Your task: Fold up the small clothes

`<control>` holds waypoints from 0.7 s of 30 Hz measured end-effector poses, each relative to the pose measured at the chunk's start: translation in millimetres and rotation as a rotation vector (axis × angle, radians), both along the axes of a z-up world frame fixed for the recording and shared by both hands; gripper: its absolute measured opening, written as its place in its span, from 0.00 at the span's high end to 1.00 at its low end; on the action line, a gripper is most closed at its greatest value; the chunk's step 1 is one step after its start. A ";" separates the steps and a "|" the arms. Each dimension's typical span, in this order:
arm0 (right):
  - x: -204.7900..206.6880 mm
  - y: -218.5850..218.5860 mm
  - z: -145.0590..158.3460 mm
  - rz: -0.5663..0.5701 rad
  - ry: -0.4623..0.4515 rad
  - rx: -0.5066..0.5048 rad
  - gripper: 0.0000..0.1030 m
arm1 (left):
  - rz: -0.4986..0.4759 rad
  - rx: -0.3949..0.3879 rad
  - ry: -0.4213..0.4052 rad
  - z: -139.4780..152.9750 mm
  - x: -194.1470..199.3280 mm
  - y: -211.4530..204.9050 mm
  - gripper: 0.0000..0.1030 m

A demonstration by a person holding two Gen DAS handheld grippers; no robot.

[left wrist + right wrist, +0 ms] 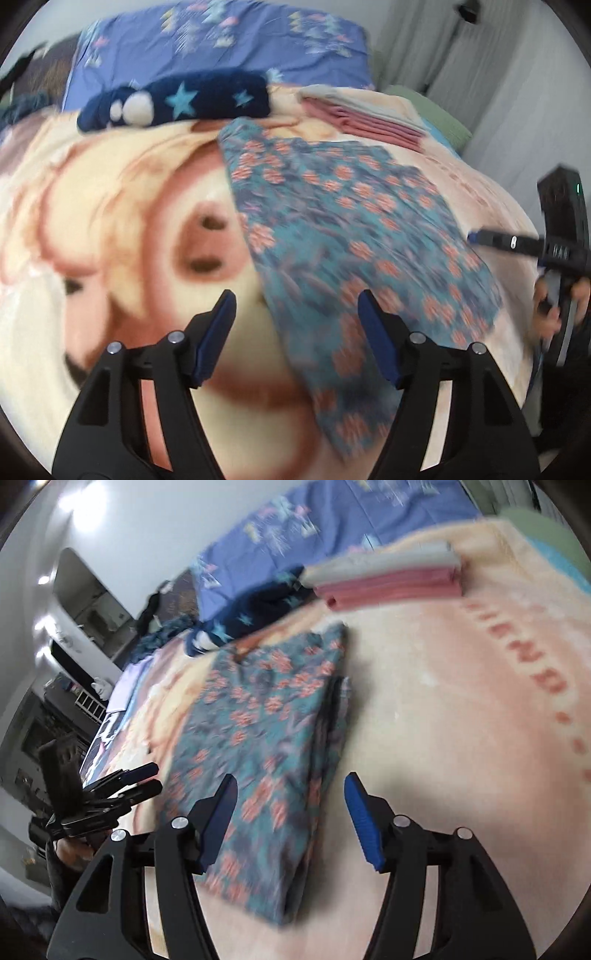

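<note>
A teal garment with orange flowers [351, 236] lies folded flat on a cream blanket with a bear print [129, 229]. It also shows in the right wrist view [266, 731]. My left gripper [297, 306] is open and empty, just above the garment's near left edge. My right gripper [291, 790] is open and empty, over the garment's near right edge. The right gripper also shows at the far right of the left wrist view [476, 236]. The left gripper shows at the left of the right wrist view [153, 777].
A stack of folded pink and grey clothes [369, 114] [388, 579] lies at the back right. A navy garment with stars [177, 99] [251, 616] lies behind the teal one. A blue patterned sheet [221, 48] covers the far end.
</note>
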State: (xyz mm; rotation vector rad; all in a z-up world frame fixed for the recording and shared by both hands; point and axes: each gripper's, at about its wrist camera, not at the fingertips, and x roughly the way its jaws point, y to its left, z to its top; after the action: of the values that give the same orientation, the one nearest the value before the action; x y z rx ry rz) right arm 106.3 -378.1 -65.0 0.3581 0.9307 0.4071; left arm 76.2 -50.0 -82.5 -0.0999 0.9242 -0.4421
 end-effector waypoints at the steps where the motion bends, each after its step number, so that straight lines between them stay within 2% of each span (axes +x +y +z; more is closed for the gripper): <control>1: 10.7 2.6 -7.9 0.001 0.028 0.007 0.41 | 0.008 -0.016 0.025 -5.5 9.2 0.7 0.32; 4: 27.7 10.4 -18.9 0.018 0.043 0.001 0.41 | 0.002 -0.076 0.074 -16.7 25.6 1.0 0.32; 9: 48.6 8.9 -23.3 0.034 0.045 0.032 0.42 | -0.025 -0.095 0.078 -20.3 43.7 -4.8 0.32; 13: 62.5 17.2 -22.2 0.054 0.026 0.012 0.52 | -0.035 -0.096 0.082 -21.3 62.9 -11.5 0.33; 18: 71.7 25.8 -25.1 0.086 0.008 -0.009 0.58 | -0.045 -0.094 0.084 -25.2 82.3 -18.9 0.39; 19: 74.3 26.1 -26.8 0.090 0.010 -0.007 0.61 | -0.045 -0.094 0.082 -26.5 86.7 -21.0 0.42; 21: 77.2 25.4 -28.4 0.090 0.015 0.001 0.69 | -0.045 -0.093 0.077 -26.5 91.3 -22.2 0.55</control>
State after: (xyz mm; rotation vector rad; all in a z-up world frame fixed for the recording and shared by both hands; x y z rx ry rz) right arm 183.5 -352.7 -93.4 0.3217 0.9638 0.4875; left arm 167.5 -72.2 -109.0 -0.1825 0.9832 -0.5261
